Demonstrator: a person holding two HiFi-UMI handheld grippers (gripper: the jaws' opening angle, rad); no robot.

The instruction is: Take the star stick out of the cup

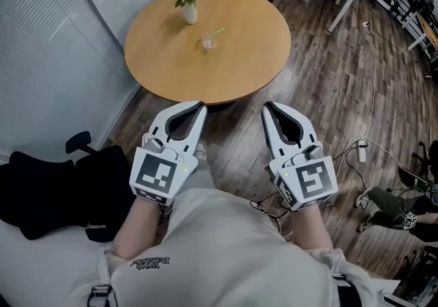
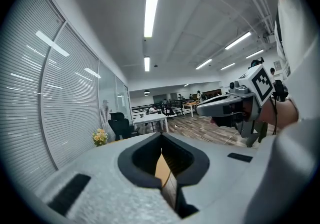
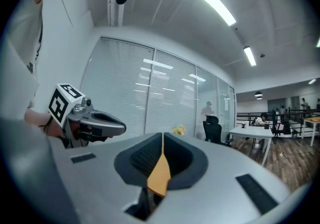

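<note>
A thin green star stick [image 1: 218,30] is seen leaning from a small clear cup [image 1: 208,43] midway on the round table [image 1: 164,70], a flower vase [image 1: 189,11] standing near, while the left gripper [image 1: 200,103] and right gripper [image 1: 267,105] are held closed, empty, before its near edge.

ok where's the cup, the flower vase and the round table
cup [image 1: 208,44]: head view, on its clear body
flower vase [image 1: 190,14]: head view, on the white body
round table [image 1: 239,59]: head view, on bare wooden top
</note>
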